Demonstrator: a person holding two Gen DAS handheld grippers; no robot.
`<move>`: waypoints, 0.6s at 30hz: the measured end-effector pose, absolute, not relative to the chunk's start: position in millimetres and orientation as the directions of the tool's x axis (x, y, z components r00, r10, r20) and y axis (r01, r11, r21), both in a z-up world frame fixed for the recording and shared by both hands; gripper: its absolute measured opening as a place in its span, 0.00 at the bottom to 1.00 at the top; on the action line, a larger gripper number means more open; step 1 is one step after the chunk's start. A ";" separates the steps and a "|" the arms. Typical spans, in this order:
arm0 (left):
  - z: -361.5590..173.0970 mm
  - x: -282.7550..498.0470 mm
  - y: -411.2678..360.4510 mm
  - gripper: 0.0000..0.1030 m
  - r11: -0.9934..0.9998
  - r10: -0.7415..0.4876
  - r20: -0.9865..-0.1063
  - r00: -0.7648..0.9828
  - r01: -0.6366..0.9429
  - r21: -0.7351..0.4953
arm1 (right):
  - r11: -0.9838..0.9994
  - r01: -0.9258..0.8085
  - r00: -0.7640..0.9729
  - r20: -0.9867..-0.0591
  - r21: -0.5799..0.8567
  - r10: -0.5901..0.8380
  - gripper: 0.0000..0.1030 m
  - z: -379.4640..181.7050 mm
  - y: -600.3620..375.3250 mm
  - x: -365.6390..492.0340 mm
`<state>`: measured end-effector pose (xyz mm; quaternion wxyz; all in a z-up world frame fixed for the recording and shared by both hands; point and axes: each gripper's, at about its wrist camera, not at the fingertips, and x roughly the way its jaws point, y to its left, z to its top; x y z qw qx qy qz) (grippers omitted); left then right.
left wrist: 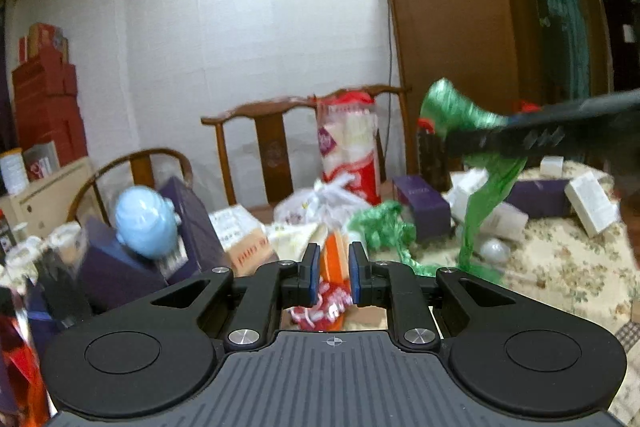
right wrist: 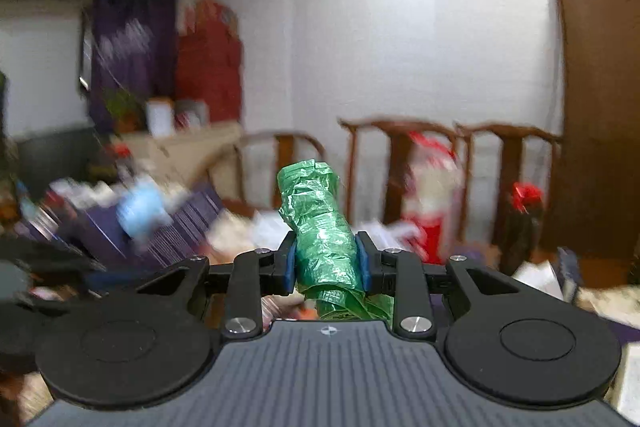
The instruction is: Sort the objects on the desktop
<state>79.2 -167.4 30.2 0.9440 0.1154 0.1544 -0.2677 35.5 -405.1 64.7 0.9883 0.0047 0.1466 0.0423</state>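
Green plastic bag [right wrist: 324, 227], rolled and crinkled, sits clamped between the right gripper [right wrist: 327, 263] pads, its tail hanging toward the cluttered table [left wrist: 560, 259]. Orange-and-white packet [left wrist: 334, 263] is pinched in the left gripper [left wrist: 334, 273]; its lower end is hidden. Far boxes blur beyond reading.

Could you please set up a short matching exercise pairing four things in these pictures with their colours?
Things:
1. plastic bag held by the right gripper
2. round figurine
3. chair at the wall
4. tall stack of boxes

Colours:
A. red
B. light blue
C. green
D. brown

Pairs: 1-C, 2-B, 3-D, 4-A
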 end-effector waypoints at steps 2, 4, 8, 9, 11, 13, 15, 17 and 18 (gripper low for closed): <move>18.4 84.3 -170.0 0.14 0.827 -0.467 -0.381 0.798 0.547 0.132 | 0.999 -0.046 0.937 -0.346 0.007 0.046 0.33 41.5 -409.2 52.2; 6.4 88.6 -171.9 0.16 0.823 -0.464 -0.405 0.788 0.552 0.133 | 1.000 0.001 0.916 -0.401 -0.023 -0.010 0.33 14.1 -414.7 71.3; -10.0 107.9 -182.1 0.18 0.808 -0.467 -0.448 0.762 0.574 0.134 | 0.996 0.033 0.868 -0.492 -0.077 -0.067 0.41 -35.3 -420.8 96.6; -12.8 114.5 -187.1 0.19 0.802 -0.471 -0.460 0.753 0.583 0.131 | 0.995 0.043 0.859 -0.505 -0.096 -0.085 0.54 -47.1 -423.2 100.9; -16.6 125.4 -197.3 0.29 0.794 -0.478 -0.470 0.742 0.594 0.129 | 0.992 0.051 0.837 -0.537 -0.119 -0.108 0.85 -64.1 -425.1 104.2; -19.8 134.3 -207.5 0.36 0.789 -0.478 -0.476 0.738 0.599 0.137 | 0.983 0.074 0.838 -0.523 -0.168 -0.153 0.92 -77.8 -427.2 103.7; -22.6 140.2 -216.7 0.36 0.780 -0.482 -0.481 0.732 0.609 0.145 | 0.980 0.068 0.829 -0.536 -0.185 -0.159 0.95 -89.3 -431.0 108.5; -23.8 147.7 -225.6 0.39 0.774 -0.487 -0.484 0.727 0.616 0.146 | 0.981 0.065 0.824 -0.544 -0.184 -0.156 0.96 -95.3 -435.7 111.9; -24.7 150.8 -229.3 0.41 0.776 -0.483 -0.482 0.731 0.613 0.151 | 0.978 0.065 0.830 -0.532 -0.200 -0.165 0.97 -98.0 -435.6 115.4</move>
